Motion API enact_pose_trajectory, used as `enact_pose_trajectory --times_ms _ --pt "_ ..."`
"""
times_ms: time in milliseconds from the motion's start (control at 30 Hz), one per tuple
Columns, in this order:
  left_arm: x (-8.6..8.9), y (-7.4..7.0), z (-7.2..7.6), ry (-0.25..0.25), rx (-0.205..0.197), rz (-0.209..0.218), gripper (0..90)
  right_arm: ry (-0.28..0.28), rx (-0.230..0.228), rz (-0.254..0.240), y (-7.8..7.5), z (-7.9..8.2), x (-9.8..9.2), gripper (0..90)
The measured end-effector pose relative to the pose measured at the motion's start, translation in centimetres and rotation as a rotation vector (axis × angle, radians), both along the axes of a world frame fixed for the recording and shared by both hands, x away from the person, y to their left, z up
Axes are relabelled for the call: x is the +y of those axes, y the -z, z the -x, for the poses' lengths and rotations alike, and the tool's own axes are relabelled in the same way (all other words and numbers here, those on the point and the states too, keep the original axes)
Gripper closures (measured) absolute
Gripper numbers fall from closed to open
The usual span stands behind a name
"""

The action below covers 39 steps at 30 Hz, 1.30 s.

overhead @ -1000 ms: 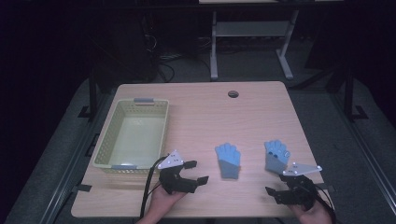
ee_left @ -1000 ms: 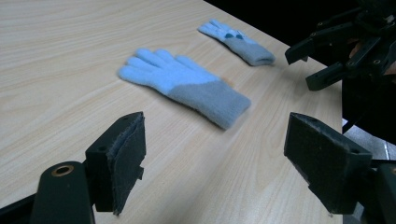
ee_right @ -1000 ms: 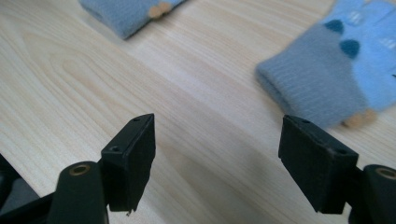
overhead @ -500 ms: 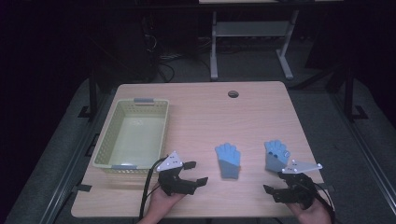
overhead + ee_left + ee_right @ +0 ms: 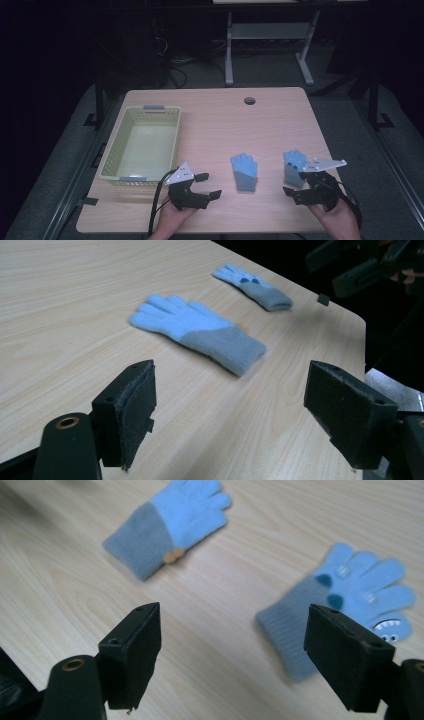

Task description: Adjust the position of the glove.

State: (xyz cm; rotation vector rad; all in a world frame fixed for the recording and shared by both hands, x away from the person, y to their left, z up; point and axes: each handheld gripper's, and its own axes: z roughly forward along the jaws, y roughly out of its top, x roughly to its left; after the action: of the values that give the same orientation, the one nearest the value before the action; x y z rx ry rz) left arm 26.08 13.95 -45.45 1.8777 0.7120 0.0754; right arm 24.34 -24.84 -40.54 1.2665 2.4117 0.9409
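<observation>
Right gripper view first: the right gripper [image 5: 232,645] has its jaws spread wide with nothing between them, and they've just been opening that last bit further. Past them sits a blue glove with a cartoon face [image 5: 345,610], grey cuff pointing toward the near right jaw, flat on the wooden table [image 5: 210,640] and not touched by either pad. Farther off in that view lies the plain blue glove [image 5: 167,525], also flat, with a small tan button at its cuff.

Left gripper [image 5: 230,415] is the same story: jaws wide apart, holding nothing, hovering low at the near edge and aimed at the plain glove, which lies just ahead of it.

From the high view, both gloves sit near the front of the table, the plain one in the middle, the face one to the right, near each other but apart. The pale yellow basket [image 5: 107,160] on the left looks empty, as far as I can see.

So my read: if the gloves are meant for that basket, nothing's done yet. Both pickups and drops are still to go.
</observation>
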Motion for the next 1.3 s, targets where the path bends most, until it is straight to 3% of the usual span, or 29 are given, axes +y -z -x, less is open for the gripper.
enact_pose_trajectory --times_ms 700,1300 --pt "0.1 -0.2 0.1 -0.003 -0.009 0.013 20.6 0.012 0.001 0.011 -3.2 -3.9 -0.7 23.0" --pt "0.0 -0.3 0.2 -0.014 -0.023 0.018 20.8 0.053 0.067 0.026 -2.6 -7.2 -1.6 24.3"
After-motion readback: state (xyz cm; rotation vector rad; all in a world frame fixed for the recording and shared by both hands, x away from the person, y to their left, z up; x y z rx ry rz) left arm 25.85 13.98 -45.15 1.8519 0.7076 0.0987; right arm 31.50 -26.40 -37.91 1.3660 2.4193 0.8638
